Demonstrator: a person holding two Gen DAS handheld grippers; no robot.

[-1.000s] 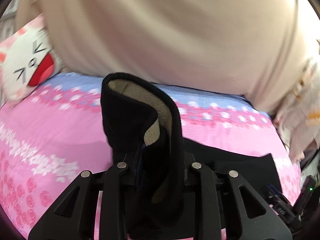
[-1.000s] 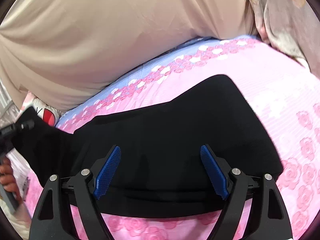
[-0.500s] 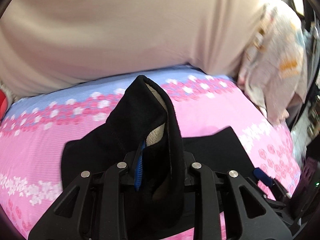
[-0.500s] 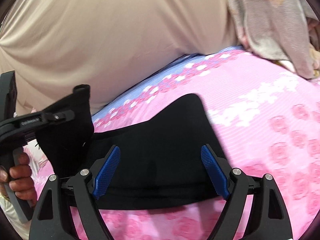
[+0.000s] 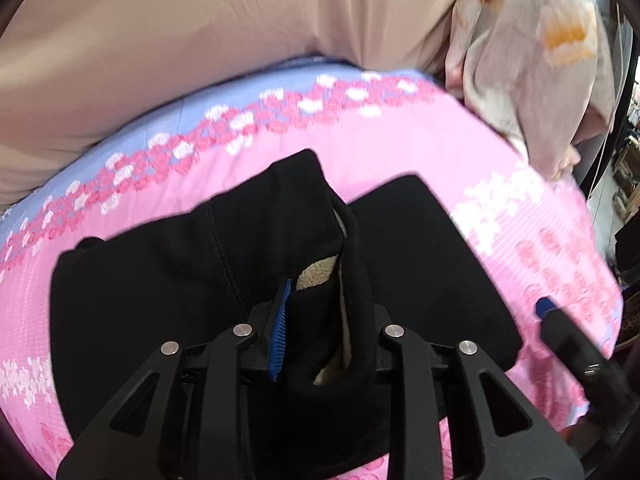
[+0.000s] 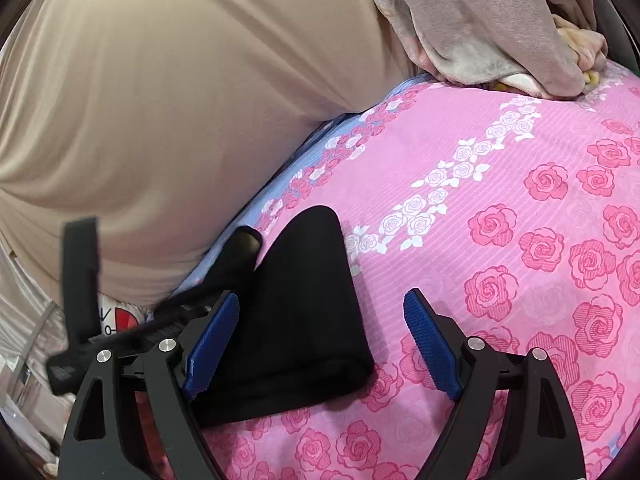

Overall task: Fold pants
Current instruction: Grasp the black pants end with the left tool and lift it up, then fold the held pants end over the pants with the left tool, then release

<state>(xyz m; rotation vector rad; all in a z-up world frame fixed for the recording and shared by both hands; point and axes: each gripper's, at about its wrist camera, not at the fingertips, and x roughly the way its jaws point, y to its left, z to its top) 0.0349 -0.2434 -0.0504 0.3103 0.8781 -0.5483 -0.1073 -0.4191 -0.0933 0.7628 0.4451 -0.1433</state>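
The black pants [image 5: 160, 280] with a pale fleece lining lie partly doubled over on the pink rose bedsheet [image 5: 400, 140]. My left gripper [image 5: 316, 320] is shut on one end of the pants, which stands up between its fingers with the lining showing. My right gripper [image 6: 320, 344] is open and hovers low over the right edge of the pants [image 6: 304, 300], its pads touching nothing. The right wrist view also shows the left gripper [image 6: 80, 280] at the far left, holding the raised pants end [image 6: 240, 248].
A big beige duvet [image 5: 200, 40] fills the back of the bed. A crumpled floral blanket [image 6: 480, 20] lies at the back right. A white and red plush toy [image 6: 116, 320] peeks out at the left. The bed's edge and dark furniture [image 5: 624, 160] are at the right.
My left gripper carried the pants end to the right and lower, over the flat part of the pants. The right gripper slid right, so most of the pants now lie to its left.
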